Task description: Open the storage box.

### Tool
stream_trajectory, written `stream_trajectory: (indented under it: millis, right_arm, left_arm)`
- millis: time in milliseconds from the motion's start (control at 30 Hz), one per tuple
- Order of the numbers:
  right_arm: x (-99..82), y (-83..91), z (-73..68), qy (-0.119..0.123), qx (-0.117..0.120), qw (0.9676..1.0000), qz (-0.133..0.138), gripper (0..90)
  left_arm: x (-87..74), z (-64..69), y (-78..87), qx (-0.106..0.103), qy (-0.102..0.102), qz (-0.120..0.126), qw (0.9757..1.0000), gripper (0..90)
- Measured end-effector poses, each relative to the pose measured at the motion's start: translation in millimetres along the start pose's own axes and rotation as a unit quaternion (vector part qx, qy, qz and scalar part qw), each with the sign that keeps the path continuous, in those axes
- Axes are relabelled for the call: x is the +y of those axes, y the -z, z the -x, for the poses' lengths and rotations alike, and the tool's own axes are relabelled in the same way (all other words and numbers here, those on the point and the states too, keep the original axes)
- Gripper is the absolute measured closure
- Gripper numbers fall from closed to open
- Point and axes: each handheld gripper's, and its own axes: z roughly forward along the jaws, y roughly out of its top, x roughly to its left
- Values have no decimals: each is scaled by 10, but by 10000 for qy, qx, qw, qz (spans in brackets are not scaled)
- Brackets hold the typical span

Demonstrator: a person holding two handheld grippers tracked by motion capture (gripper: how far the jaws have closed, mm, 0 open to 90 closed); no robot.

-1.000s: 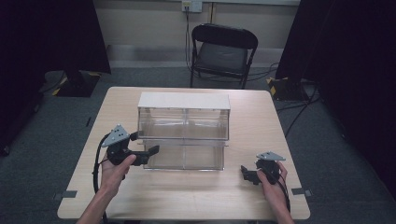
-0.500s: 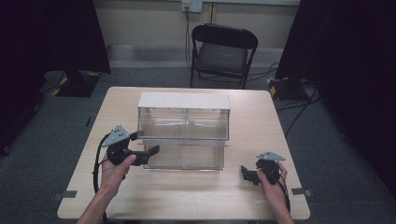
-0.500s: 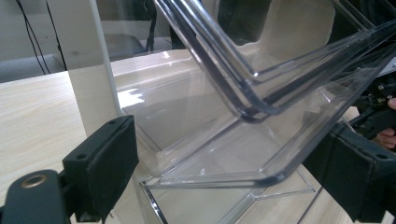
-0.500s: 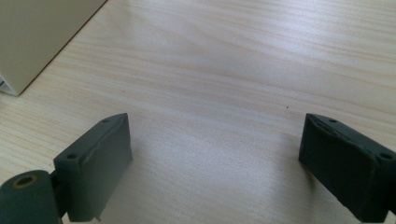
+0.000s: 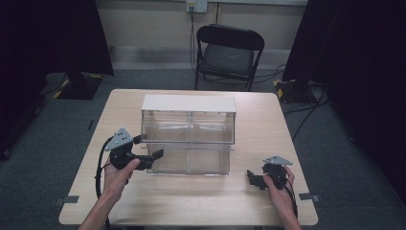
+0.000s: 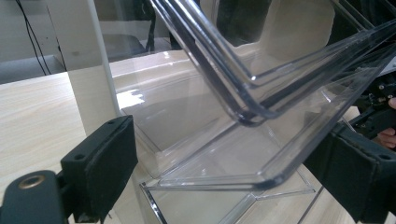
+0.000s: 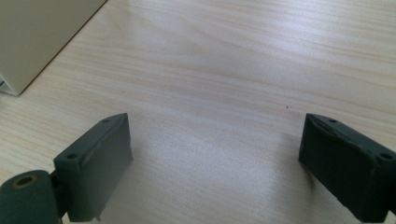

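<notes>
A clear plastic drawer unit [image 5: 188, 103] with a white top stands mid-table, holding two rows of see-through drawers. My left gripper [image 5: 151, 158] sits at the lower left drawer [image 5: 167, 160], open. In the left gripper view its jaws stand wide on either side of that drawer's clear front rim [image 6: 261, 179], not touching it. The white side wall [image 6: 95, 100] of the unit is just behind. My right gripper [image 5: 254, 178] rests low over the bare table at the front right, open, with only wood between its fingers [image 7: 95, 158].
The wooden table [image 5: 268, 120] has free room on every side of the unit. A black folding chair [image 5: 229, 52] stands behind the far edge. The unit's beige corner [image 7: 37, 32] lies left of the right gripper. The other hand's gripper [image 6: 378, 116] shows through the plastic.
</notes>
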Motion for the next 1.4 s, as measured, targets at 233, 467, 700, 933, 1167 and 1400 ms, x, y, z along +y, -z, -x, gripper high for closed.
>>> stream_trajectory:
  millis: [233, 467, 700, 933, 1167, 1400]
  right_arm:
    - [0, 0, 0, -1, 0, 10000, 0, 86]
    - [0, 0, 0, 0, 0, 10000, 0, 86]
    - [0, 1, 0, 2, 6, 10000, -1, 86]
    - [0, 0, 0, 0, 0, 10000, 0, 86]
    - [0, 0, 0, 0, -1, 10000, 0, 86]
    - [0, 0, 0, 0, 0, 10000, 0, 86]
  left_arm:
    - [2, 1, 1, 2, -5, -6, 10000, 102]
    - [6, 1, 0, 4, -7, -9, 10000, 102]
    - [10, 5, -1, 17, 2, -19, 10000, 100]
    - [12, 7, -2, 6, 39, -18, 10000, 97]
    - [16, 8, -3, 3, 19, -27, 10000, 95]
    - [17, 9, -2, 10, 5, -37, 10000, 94]
